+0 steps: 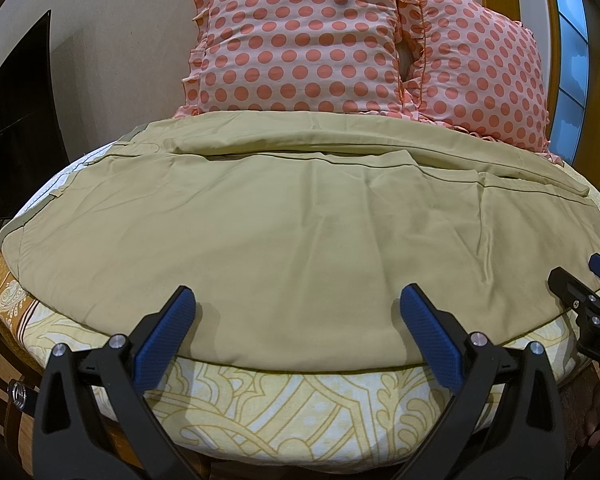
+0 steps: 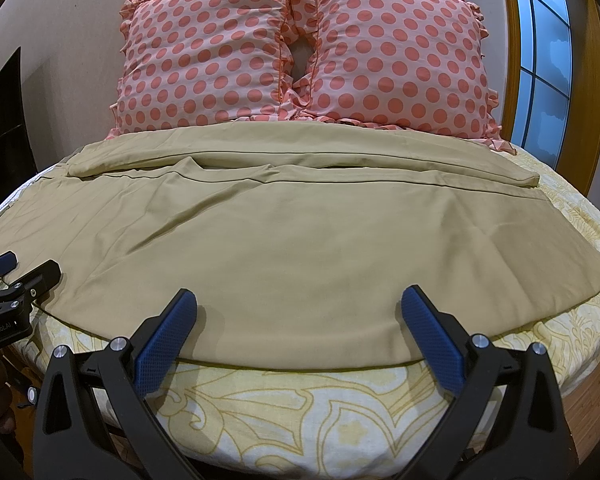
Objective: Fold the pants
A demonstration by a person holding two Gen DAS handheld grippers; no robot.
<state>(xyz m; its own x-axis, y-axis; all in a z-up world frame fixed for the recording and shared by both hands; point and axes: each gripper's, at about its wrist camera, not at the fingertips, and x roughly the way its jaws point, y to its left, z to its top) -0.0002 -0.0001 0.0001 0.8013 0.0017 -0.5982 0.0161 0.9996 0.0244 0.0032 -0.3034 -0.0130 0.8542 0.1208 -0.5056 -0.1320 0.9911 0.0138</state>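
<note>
Khaki pants (image 1: 284,216) lie spread flat across the bed, the waistband at the left, the legs running to the right; they also show in the right wrist view (image 2: 300,232). My left gripper (image 1: 296,300) is open, its blue pads over the near edge of the pants, holding nothing. My right gripper (image 2: 298,300) is open over the near edge further right, holding nothing. The right gripper shows at the right edge of the left wrist view (image 1: 580,280). The left gripper shows at the left edge of the right wrist view (image 2: 16,276).
The bed has a yellow patterned sheet (image 1: 300,412) that also shows in the right wrist view (image 2: 320,408). Two pink polka-dot pillows (image 2: 300,48) stand at the headboard behind the pants. A window (image 2: 540,64) is at the right and a dark panel (image 1: 16,128) at the left.
</note>
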